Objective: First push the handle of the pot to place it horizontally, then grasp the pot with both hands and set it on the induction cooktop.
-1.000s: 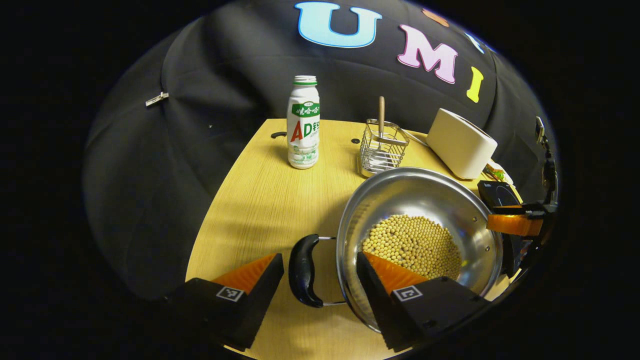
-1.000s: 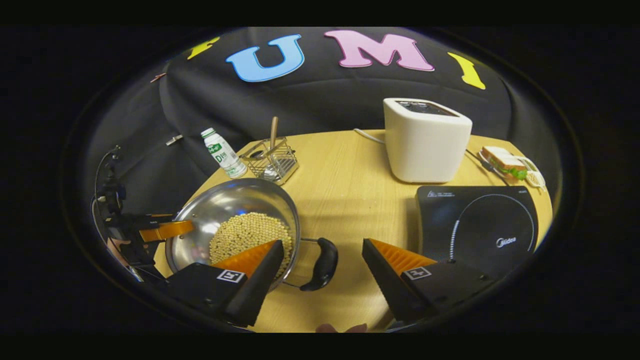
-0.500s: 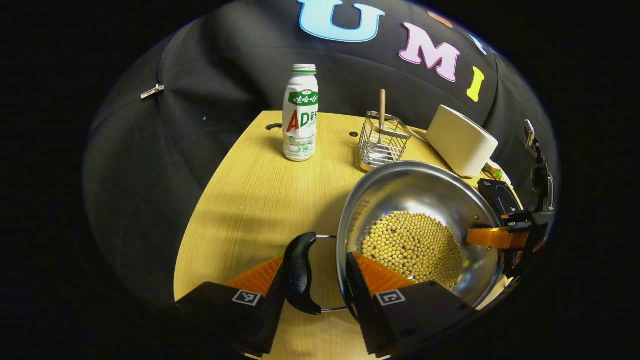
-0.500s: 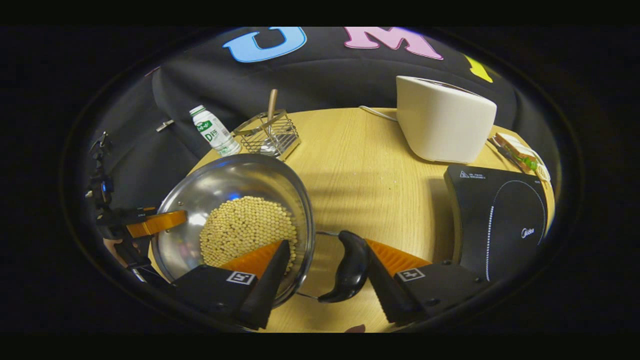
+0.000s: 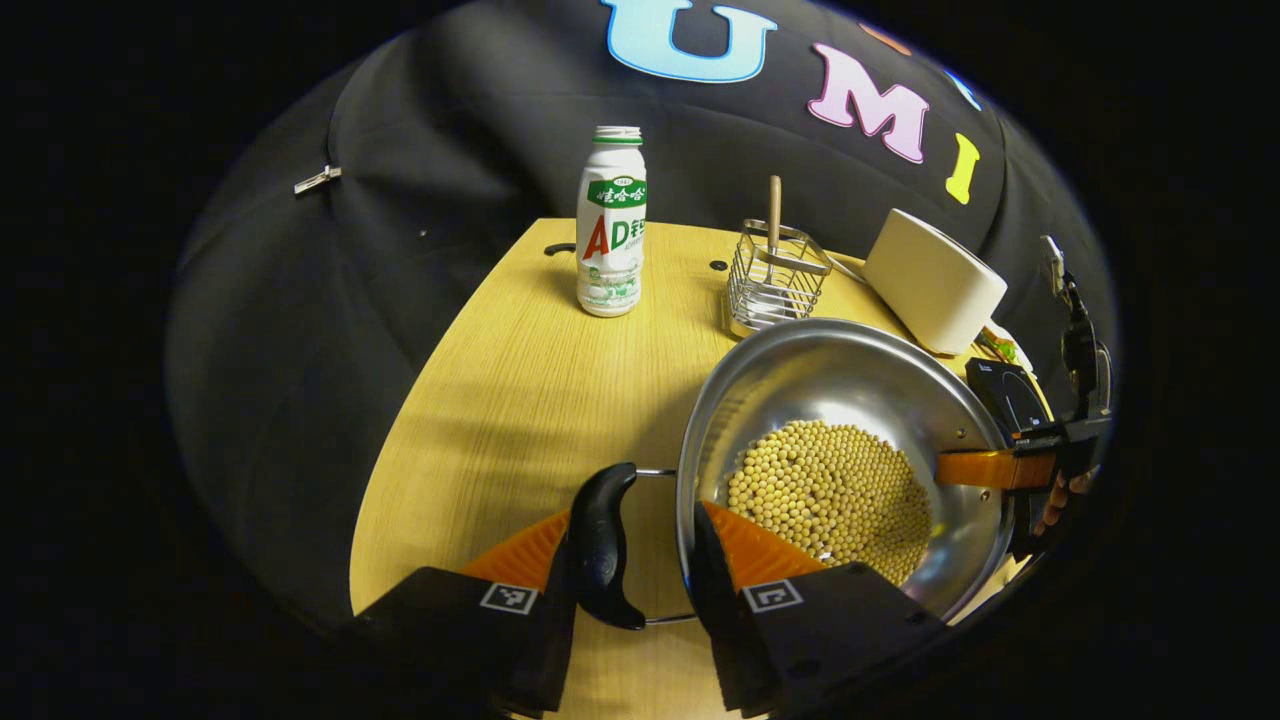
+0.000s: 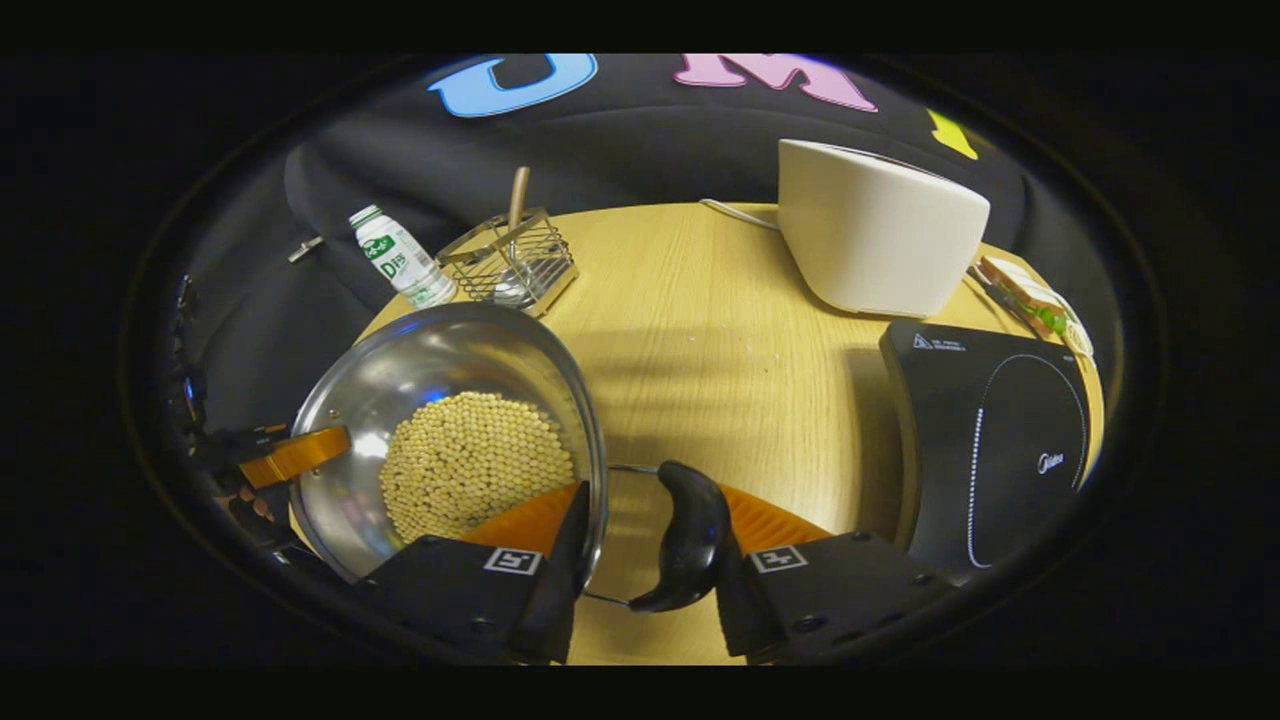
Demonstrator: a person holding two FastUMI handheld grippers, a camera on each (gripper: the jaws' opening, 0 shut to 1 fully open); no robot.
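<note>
1. The pot point(image 5: 830, 400) stands upright on the tabletop point(image 6: 700, 330), mouth up, with a layer of beans point(image 5: 830, 490) in its bottom. It sits between the two grippers.
2. Long axis: handle to handle, running from one gripper across to the other. Both black handles stick out flat to the sides, so I judge the handle push done.
3. The left gripper point(image 5: 632, 515) looks clamped on the pot. Its outer finger is against the left-hand handle point(image 5: 600, 545) and its inner finger is just inside the rim, above the beans.
4. The right gripper point(image 6: 655, 492) mirrors that grip. One finger is inside the rim, the other touches the outer side of the right-hand handle point(image 6: 690, 535), and the fingers are drawn in tight.
5. Step in hand: the two-handed grasp. No gap can be made out under the pot, so I read it as not yet lifted.
6. The induction cooktop point(image 6: 985, 440) lies flat on the tabletop, off to the outer side of the right gripper's fingers and apart from the pot.
7. Next move, as a guess: lift with both grippers together and carry the pot sideways to the cooktop. It must be kept level, since loose beans shift if one side dips.
8. The toaster point(image 6: 880, 230) stands beyond the cooktop, so the carry path looks open.
</note>
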